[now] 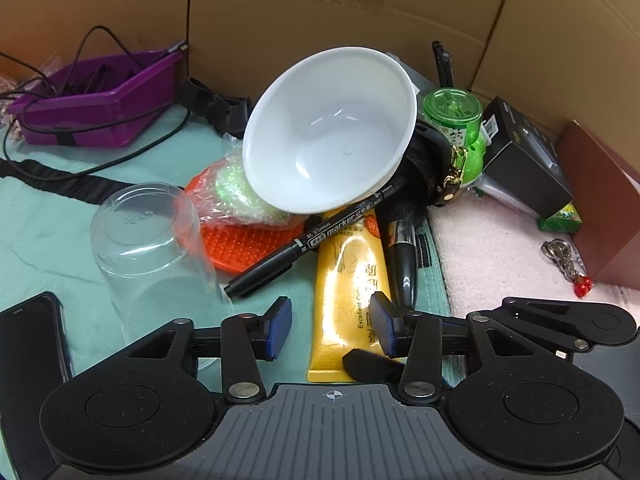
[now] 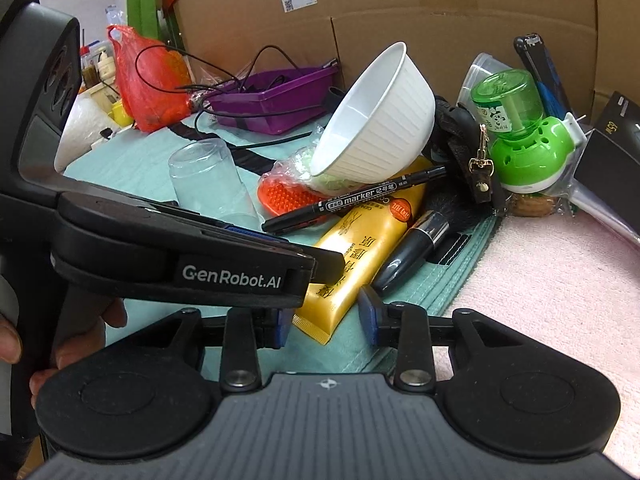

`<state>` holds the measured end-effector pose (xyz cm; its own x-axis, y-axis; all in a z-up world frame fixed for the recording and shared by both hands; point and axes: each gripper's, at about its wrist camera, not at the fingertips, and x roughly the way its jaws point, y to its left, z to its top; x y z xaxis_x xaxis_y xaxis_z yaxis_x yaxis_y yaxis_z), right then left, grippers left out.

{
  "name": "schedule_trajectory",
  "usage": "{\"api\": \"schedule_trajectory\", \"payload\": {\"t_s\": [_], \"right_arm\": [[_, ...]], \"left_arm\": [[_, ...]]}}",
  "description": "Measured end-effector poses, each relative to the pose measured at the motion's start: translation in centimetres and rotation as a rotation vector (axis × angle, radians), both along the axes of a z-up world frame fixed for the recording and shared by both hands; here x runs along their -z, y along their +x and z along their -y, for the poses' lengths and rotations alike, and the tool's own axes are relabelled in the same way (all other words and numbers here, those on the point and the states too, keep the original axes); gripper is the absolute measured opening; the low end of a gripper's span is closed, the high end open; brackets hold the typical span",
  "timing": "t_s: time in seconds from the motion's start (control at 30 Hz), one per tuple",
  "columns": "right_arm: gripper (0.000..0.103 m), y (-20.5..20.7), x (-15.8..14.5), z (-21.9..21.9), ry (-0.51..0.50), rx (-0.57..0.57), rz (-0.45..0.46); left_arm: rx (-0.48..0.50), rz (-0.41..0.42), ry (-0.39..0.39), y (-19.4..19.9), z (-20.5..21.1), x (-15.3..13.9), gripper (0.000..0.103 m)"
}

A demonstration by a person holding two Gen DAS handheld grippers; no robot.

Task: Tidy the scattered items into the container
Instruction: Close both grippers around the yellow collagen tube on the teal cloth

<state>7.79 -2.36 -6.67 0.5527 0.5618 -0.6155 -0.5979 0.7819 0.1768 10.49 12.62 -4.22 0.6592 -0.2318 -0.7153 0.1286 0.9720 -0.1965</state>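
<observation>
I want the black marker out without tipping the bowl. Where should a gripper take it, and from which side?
Probably the near capped end of the black marker, from the near side, pads across its thin barrel. That end lies clear on the green cloth; the far end is under the tilted white bowl.

Brown cardboard walls (image 1: 320, 20) behind, mint cloth (image 1: 48, 220), pink towel (image 2: 540, 280) underneath

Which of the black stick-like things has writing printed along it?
The marker, lying across the yellow tube. The makeup brush beside it is plain glossy black.
</observation>
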Motion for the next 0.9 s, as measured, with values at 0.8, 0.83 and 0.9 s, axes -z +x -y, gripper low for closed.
{"api": "schedule_trajectory", "payload": {"t_s": [0.8, 0.83, 0.9], "right_arm": [[0.031, -4.8, -1.3, 3.7, -0.088, -0.023, 0.046], [0.032, -5.4, -1.4, 4.3, -0.100, -0.019, 0.052], [0.032, -6.6, -1.6, 5.5, -0.120, -0.010, 0.065]], "left_arm": [[0.099, -0.065, -0.015, -5.2, 5.1, -1.1, 0.052], [0.107, -0.068, -0.021, -5.6, 5.6, -1.1, 0.052], [0.130, -0.071, -0.034, -6.5, 6.8, -1.1, 0.051]]}}
